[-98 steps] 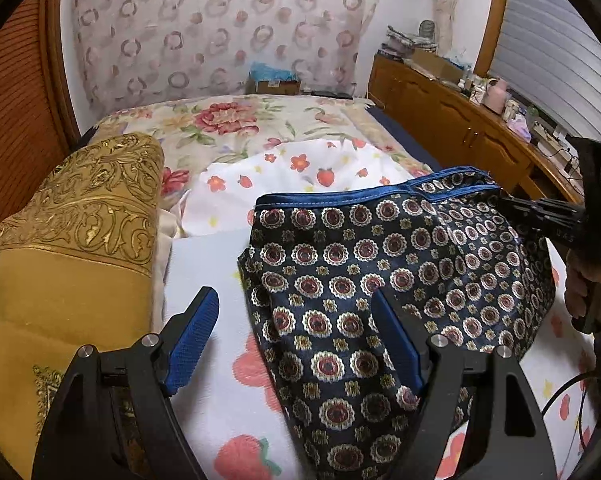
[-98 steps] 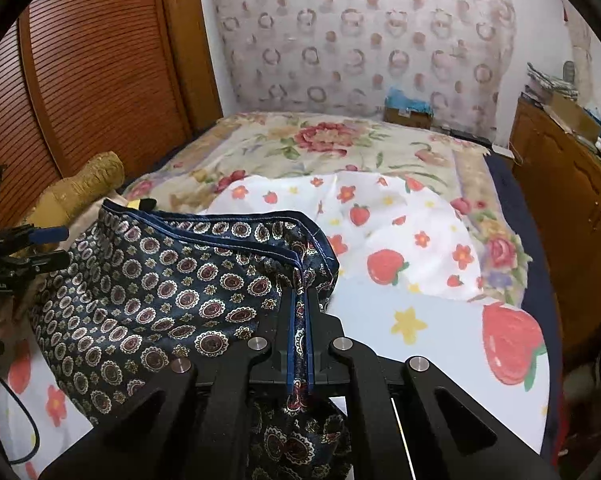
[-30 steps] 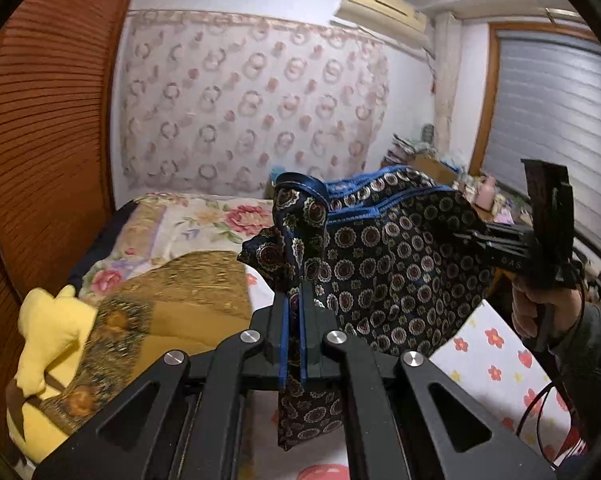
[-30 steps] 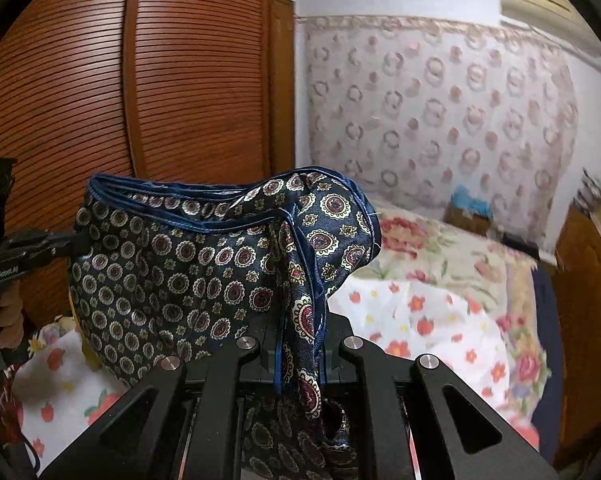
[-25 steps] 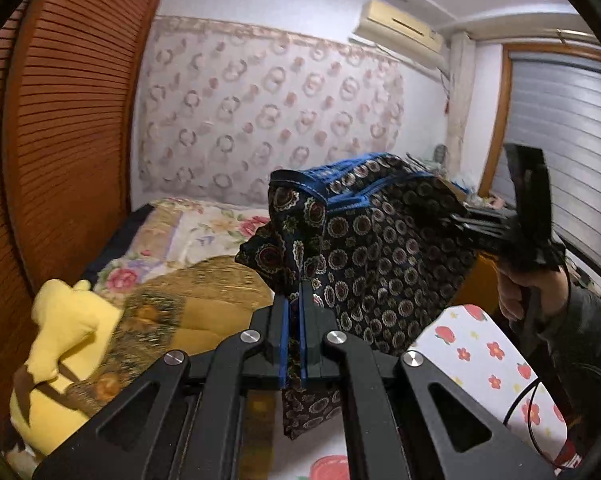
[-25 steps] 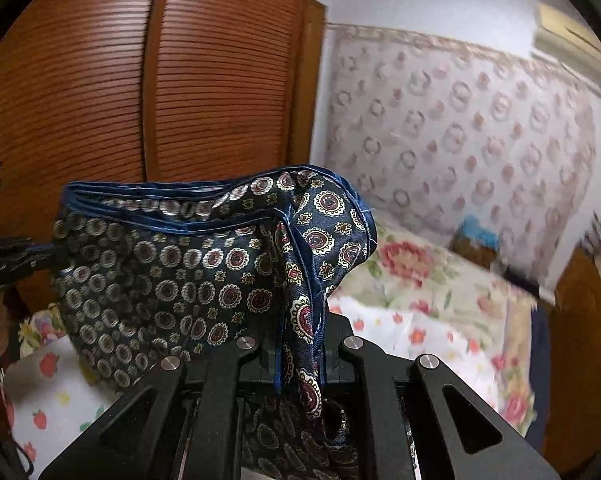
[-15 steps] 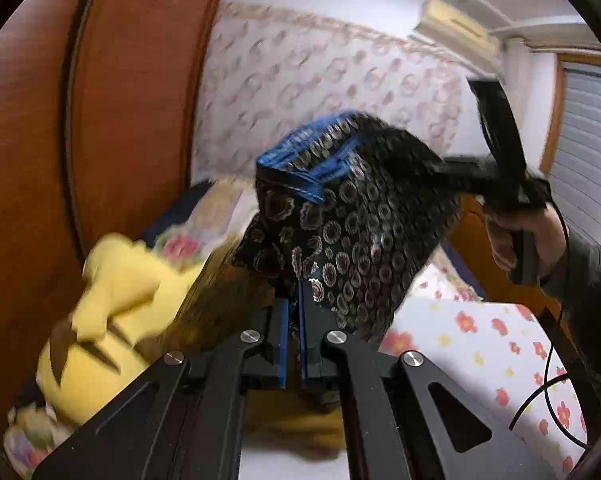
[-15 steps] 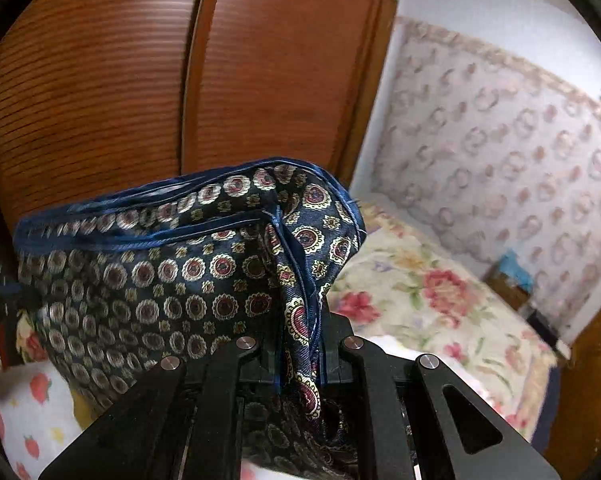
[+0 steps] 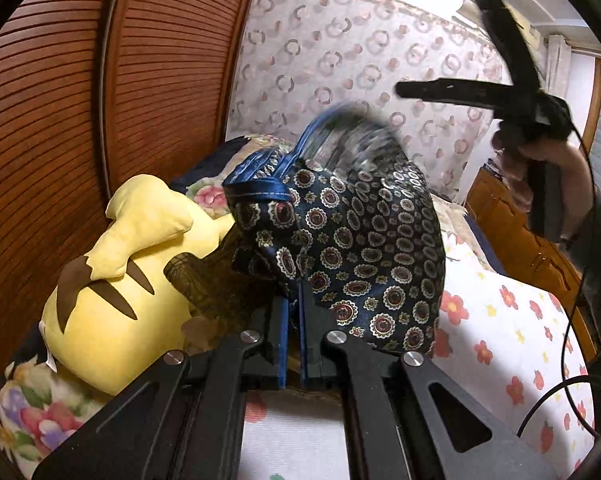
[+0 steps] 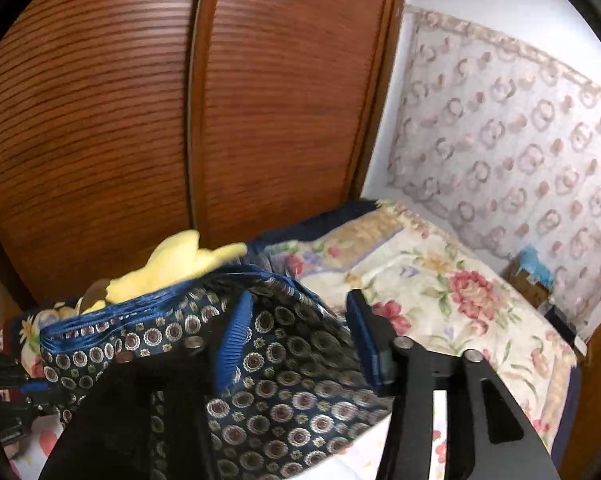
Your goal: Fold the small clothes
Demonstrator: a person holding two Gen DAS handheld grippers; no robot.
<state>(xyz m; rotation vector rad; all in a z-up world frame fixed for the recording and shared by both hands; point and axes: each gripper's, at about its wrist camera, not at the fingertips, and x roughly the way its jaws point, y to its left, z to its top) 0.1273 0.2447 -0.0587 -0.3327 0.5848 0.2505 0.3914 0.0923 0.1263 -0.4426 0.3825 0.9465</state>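
Right hand-held gripper (image 10: 300, 340) just opened, one patterned cloth (image 9: 360, 240) dropped, left hand-held gripper (image 9: 294, 312) clamping it

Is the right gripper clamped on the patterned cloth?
No. The right gripper stands open, its blue pads spread apart with the cloth lying loose between them.

Slatted wooden wardrobe doors (image 10: 100, 128), ring-patterned curtain (image 10: 512, 120), floral bedspread (image 10: 440, 280)
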